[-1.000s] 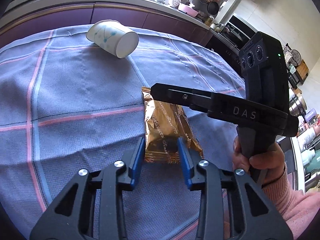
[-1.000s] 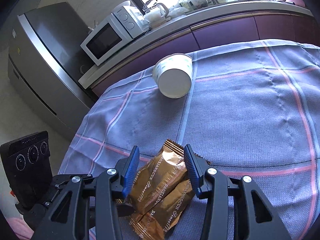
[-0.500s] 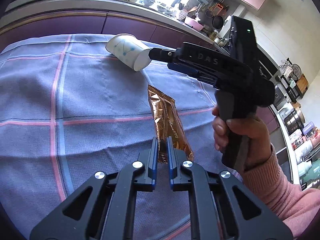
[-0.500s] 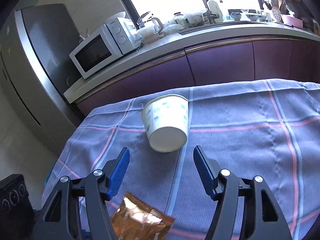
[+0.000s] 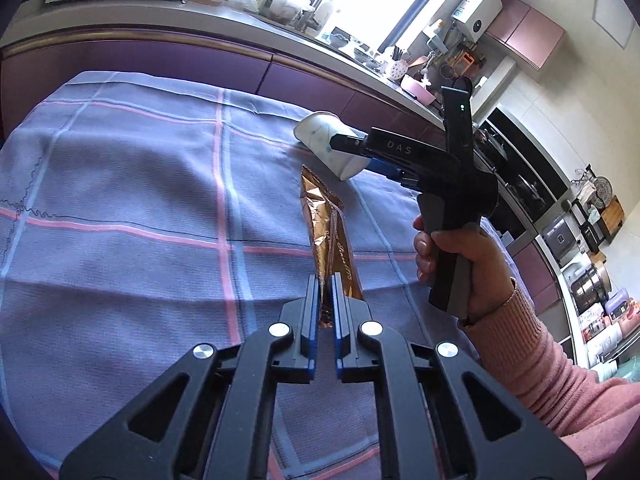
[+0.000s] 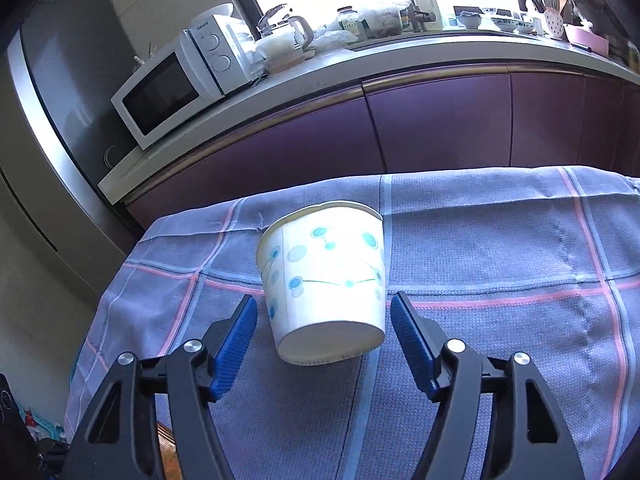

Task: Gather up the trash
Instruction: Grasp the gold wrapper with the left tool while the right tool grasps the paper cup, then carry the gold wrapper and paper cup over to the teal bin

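A long gold snack wrapper (image 5: 324, 216) hangs edge-on over the checked blue tablecloth (image 5: 120, 200), its near end pinched between my left gripper's (image 5: 327, 282) shut blue pads. A white paper cup (image 6: 324, 272) with blue dots lies on its side near the table's far edge, bottom towards the right wrist camera. My right gripper (image 6: 323, 306) straddles the cup's base, one pad on each side with a small gap; its jaws are closing. In the left wrist view a hand in a pink sleeve (image 5: 460, 264) holds the right gripper (image 5: 346, 145) against the cup (image 5: 320, 138).
Past the table's far edge runs a kitchen counter with purple cabinet fronts (image 6: 440, 128). On it stand a white microwave (image 6: 168, 92) and a glass kettle (image 6: 284, 40). A steel fridge (image 6: 60, 120) stands at the left. Shelves with appliances (image 5: 592, 280) fill the right side.
My left gripper closed on the gold wrapper's near end and raised it off the cloth. My right gripper left the wrapper, travelled to the far cup and opened wider around it.
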